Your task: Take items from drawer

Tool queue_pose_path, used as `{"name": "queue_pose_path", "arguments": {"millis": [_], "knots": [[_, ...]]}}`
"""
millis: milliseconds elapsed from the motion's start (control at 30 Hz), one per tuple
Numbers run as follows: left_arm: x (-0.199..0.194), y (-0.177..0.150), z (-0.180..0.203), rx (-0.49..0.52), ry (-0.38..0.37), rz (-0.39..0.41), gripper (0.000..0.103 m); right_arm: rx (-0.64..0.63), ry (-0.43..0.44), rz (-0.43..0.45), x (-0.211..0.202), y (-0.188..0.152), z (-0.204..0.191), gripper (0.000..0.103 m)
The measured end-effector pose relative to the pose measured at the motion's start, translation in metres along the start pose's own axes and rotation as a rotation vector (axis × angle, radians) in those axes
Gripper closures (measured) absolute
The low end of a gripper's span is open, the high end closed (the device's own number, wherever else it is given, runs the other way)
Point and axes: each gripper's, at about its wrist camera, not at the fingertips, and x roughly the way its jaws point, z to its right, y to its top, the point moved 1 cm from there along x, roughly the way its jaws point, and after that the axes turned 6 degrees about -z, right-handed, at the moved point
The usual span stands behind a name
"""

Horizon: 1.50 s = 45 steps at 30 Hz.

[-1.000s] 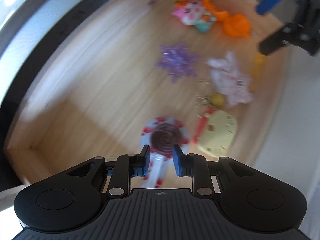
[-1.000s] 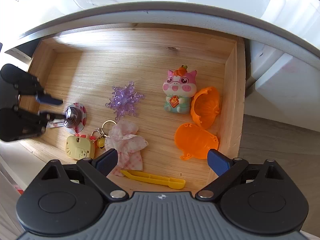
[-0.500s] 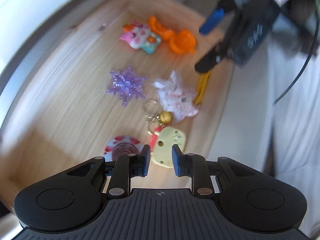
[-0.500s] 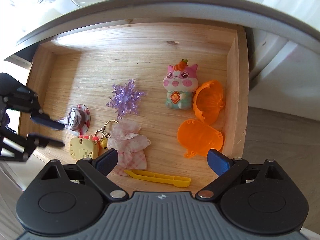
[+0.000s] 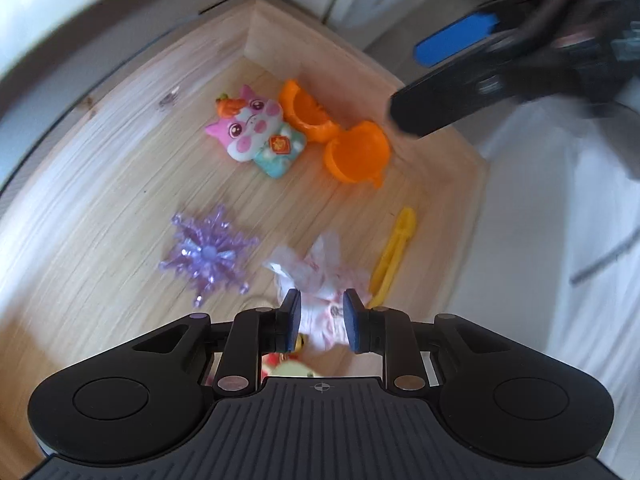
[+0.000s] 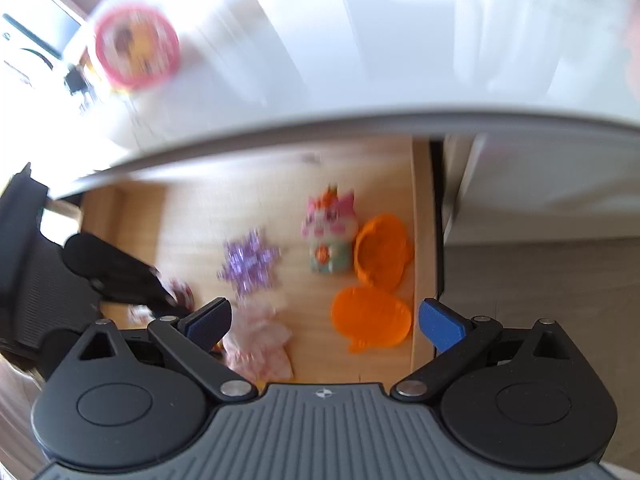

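white countertop [image 6: 400, 60], round pink-rimmed object [image 6: 137, 46] on it, blurred

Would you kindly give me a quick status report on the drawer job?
Left gripper narrow and empty above the pink wrapper. Right gripper wide open, empty. Toys lie in the drawer. Nothing in the way.

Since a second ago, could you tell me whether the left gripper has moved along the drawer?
Yes. The left gripper has shifted from over the red-and-white round toy to the pink crumpled wrapper, nearer the yellow tweezers at the drawer's right side.
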Motion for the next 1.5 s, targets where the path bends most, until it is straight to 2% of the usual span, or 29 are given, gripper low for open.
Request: {"name": "queue_pose_path", "arguments": {"millis": [100, 167, 233, 367, 500, 600, 700, 767, 900, 1033, 1133, 1267, 1433, 1500], "knots": [[0.024, 0.014, 0.009, 0.01, 0.121, -0.073, 0.077, 0.005, 0.016, 0.053, -0.011, 0.001, 0.002, 0.003], [0.03, 0.02, 0.014, 0.007, 0.13, -0.072, 0.078, 0.008, 0.015, 0.065, -0.013, 0.001, 0.003, 0.003], [0.029, 0.022, 0.016, -0.019, 0.123, -0.072, 0.089, -0.003, -0.003, 0.073, -0.013, 0.0, 0.001, 0.003], [-0.001, 0.006, 0.016, -0.026, 0.157, 0.017, 0.092, -0.03, -0.05, 0.098, -0.014, -0.001, -0.006, 0.003], [-0.059, -0.043, 0.003, -0.122, 0.199, 0.146, 0.092, -0.049, -0.056, 0.084, -0.011, 0.002, -0.014, 0.003], [-0.1, -0.084, -0.016, -0.261, 0.238, 0.259, 0.092, -0.096, -0.022, 0.002, 0.005, 0.001, -0.036, 0.003], [-0.12, -0.127, -0.032, -0.408, 0.263, 0.372, 0.092, -0.121, 0.014, -0.158, 0.036, 0.001, -0.07, 0.003], [-0.131, -0.146, -0.044, -0.487, 0.261, 0.442, 0.092, -0.139, -0.016, -0.262, 0.062, 0.004, -0.099, 0.003], [-0.147, -0.172, -0.067, -0.58, 0.246, 0.529, 0.092, -0.199, -0.135, -0.369, 0.091, 0.0, -0.157, 0.004], [-0.157, -0.194, -0.071, -0.617, 0.224, 0.581, 0.092, -0.257, -0.271, -0.435, 0.113, 0.002, -0.186, 0.005], [-0.163, -0.207, -0.069, -0.624, 0.22, 0.611, 0.092, -0.304, -0.347, -0.452, 0.124, 0.009, -0.196, 0.009], [-0.169, -0.228, -0.07, -0.645, 0.215, 0.624, 0.092, -0.319, -0.334, -0.506, 0.135, 0.012, -0.209, 0.009], [-0.168, -0.236, -0.069, -0.646, 0.204, 0.622, 0.092, -0.356, -0.37, -0.529, 0.149, 0.006, -0.216, 0.009], [-0.168, -0.237, -0.069, -0.643, 0.2, 0.623, 0.092, -0.352, -0.374, -0.541, 0.153, 0.005, -0.214, 0.012]]}}
